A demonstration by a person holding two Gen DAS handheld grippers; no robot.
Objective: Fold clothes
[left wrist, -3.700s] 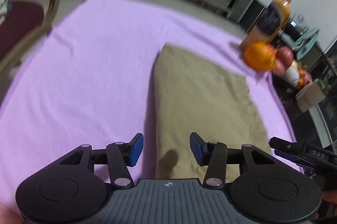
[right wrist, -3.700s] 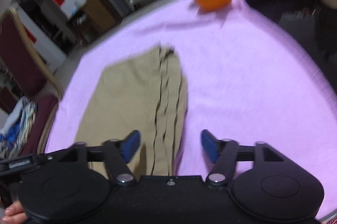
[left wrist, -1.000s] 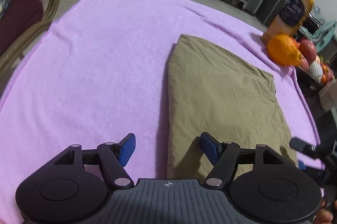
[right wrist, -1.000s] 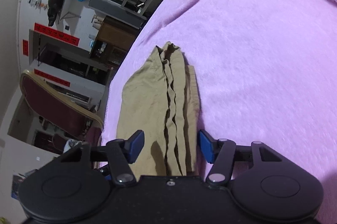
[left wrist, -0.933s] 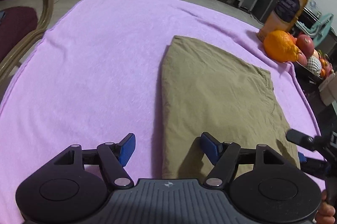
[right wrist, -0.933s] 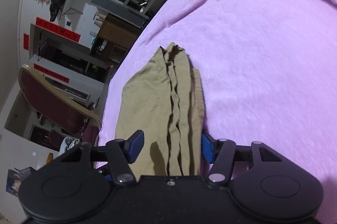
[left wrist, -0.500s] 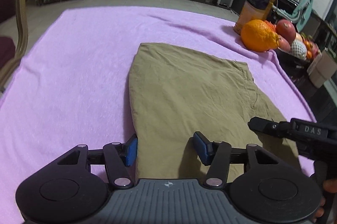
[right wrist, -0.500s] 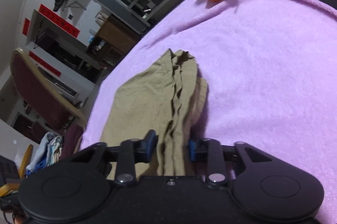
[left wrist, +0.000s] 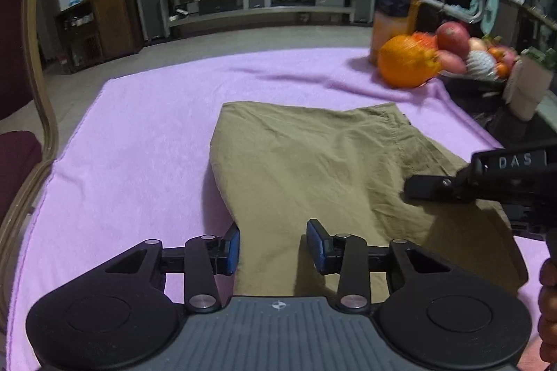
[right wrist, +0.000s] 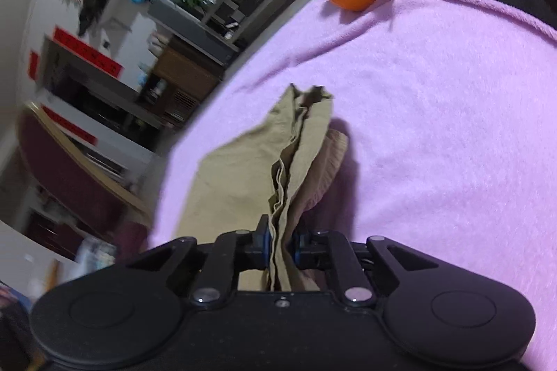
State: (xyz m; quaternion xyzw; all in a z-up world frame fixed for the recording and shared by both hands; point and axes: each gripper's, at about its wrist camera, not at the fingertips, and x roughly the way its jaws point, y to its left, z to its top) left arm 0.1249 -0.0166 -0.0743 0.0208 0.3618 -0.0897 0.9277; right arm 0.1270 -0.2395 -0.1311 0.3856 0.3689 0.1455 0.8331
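While the purple blanket (left wrist: 146,141) is carrying the folded khaki garment (left wrist: 313,162), I am clamping my right gripper (right wrist: 280,247) on its stacked edge; my left gripper (left wrist: 273,245) is straddling the near corner, jaws parted, beside an orange (left wrist: 405,61).

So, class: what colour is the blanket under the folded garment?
Light purple blanket; clearest in the left wrist view.

Right claw (right wrist: 280,249) pinched tight — left claw (left wrist: 273,245) spread apart, both held low
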